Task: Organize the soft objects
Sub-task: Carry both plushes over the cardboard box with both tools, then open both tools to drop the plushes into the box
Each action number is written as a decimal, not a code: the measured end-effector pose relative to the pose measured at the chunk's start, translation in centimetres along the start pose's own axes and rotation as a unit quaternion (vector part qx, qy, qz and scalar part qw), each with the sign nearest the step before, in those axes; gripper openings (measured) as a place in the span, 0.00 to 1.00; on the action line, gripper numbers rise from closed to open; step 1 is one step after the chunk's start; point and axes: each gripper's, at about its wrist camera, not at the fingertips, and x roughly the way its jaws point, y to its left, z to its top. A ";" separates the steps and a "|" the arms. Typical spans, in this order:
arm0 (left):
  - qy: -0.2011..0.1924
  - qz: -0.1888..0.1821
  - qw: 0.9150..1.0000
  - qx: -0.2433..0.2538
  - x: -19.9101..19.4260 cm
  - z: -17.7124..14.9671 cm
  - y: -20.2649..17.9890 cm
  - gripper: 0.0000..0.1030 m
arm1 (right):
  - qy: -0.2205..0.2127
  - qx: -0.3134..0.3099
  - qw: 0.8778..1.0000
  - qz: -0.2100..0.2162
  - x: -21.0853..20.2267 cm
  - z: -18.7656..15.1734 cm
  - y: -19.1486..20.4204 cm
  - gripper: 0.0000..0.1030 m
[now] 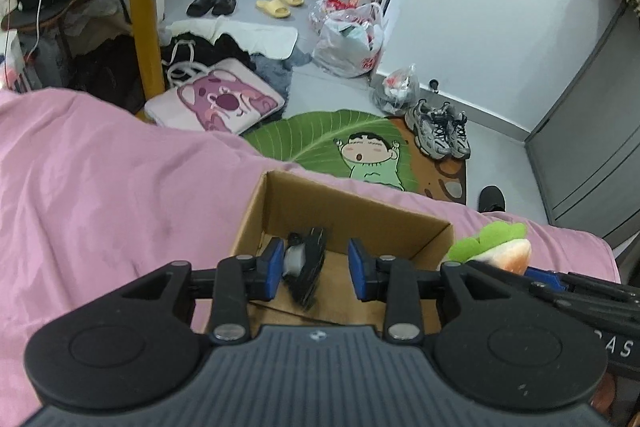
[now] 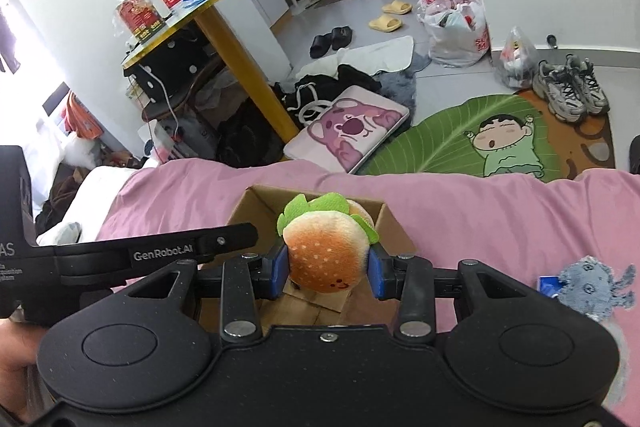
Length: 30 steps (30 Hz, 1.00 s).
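Note:
An open cardboard box (image 1: 352, 197) sits on the pink bedspread (image 1: 100, 187). A black-and-white soft toy (image 1: 310, 283) lies inside it, against the left blue pad. My left gripper (image 1: 316, 269) hangs open over the box, its fingers well apart. In the right wrist view my right gripper (image 2: 328, 269) is shut on a plush burger (image 2: 326, 251) with a green lettuce frill, held just above the near side of the box (image 2: 256, 205). The same burger (image 1: 496, 247) shows at the right of the box in the left wrist view. A grey-blue plush (image 2: 592, 287) lies on the bed to the right.
Beyond the bed edge lie a leaf-shaped cartoon rug (image 2: 480, 143), a pink cushion (image 2: 348, 127), grey sneakers (image 2: 568, 91), clothes and plastic bags (image 2: 456, 23). A table with a yellow leg (image 2: 240, 67) stands at the left. A hand (image 2: 16, 359) holds the left gripper's handle.

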 end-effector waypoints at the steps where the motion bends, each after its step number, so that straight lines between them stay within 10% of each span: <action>1: 0.001 0.002 1.000 -0.003 0.0 -0.1 0.1 0.33 | 0.001 -0.002 1.000 0.002 0.1 0.1 0.1 0.38; 7: 0.010 0.016 1.000 -0.018 -0.5 0.0 1.2 0.33 | 0.005 0.009 1.000 0.016 1.1 0.2 0.1 0.40; 16: 0.005 0.038 0.999 -0.021 -3.4 0.1 1.6 0.49 | -0.019 0.058 0.997 0.056 -0.5 0.7 -0.4 0.79; 23: -0.002 0.041 0.999 -0.031 -5.8 -1.1 0.5 0.75 | 0.000 0.036 0.999 0.022 -2.1 -0.3 0.1 0.83; 30: -0.009 0.065 0.998 -0.019 -7.9 -2.5 -0.5 0.81 | -0.001 0.007 1.000 0.020 -4.5 -1.2 0.6 0.88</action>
